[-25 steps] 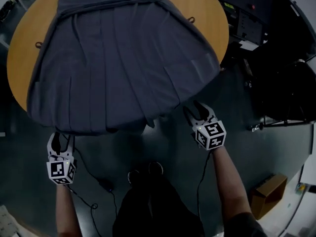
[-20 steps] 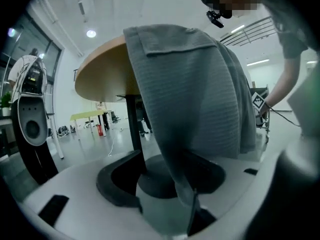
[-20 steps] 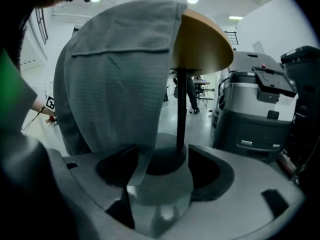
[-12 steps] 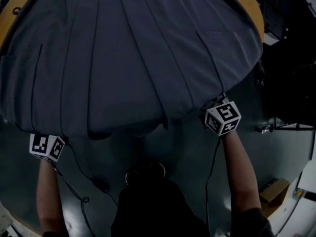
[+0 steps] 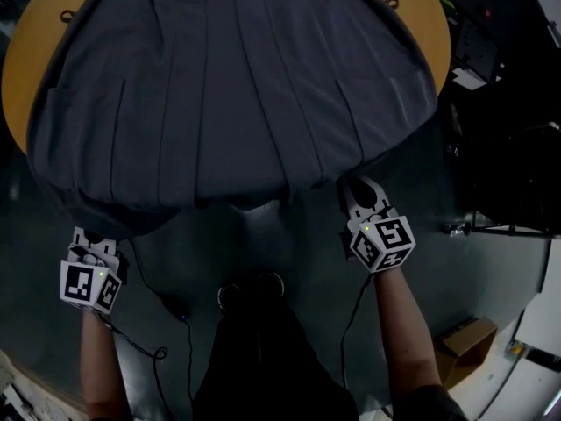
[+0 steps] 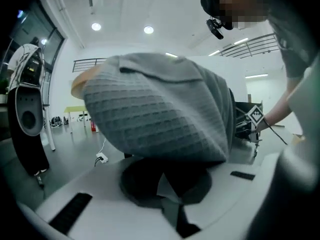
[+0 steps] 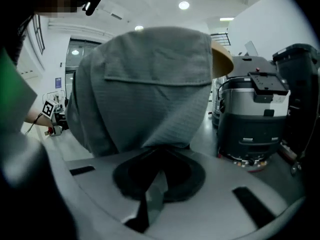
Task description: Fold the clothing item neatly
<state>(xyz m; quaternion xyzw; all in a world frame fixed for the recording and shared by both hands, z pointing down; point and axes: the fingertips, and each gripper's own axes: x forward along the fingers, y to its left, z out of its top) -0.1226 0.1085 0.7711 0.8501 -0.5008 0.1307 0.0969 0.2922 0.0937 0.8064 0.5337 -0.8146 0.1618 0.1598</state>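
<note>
Both hands have drawn back from under the hem, jaws just closing; left gripper [image 5: 88, 235] pinches the skirt [image 5: 228, 86] at 7 o'clock; right gripper [image 5: 356, 186] at 5 o'clock; skirt drapes over the table [image 5: 21, 77], corners held, probably for folding away.

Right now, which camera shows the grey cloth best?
The head view: the grey cloth lies spread over the round table, its pleats and near hem visible. The gripper views each show only one hanging corner, close up.

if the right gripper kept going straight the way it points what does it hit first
The grey garment: the right gripper's jaws have just closed on its hanging hem, so it is already touching. Behind the cloth, probably the table edge.
</note>
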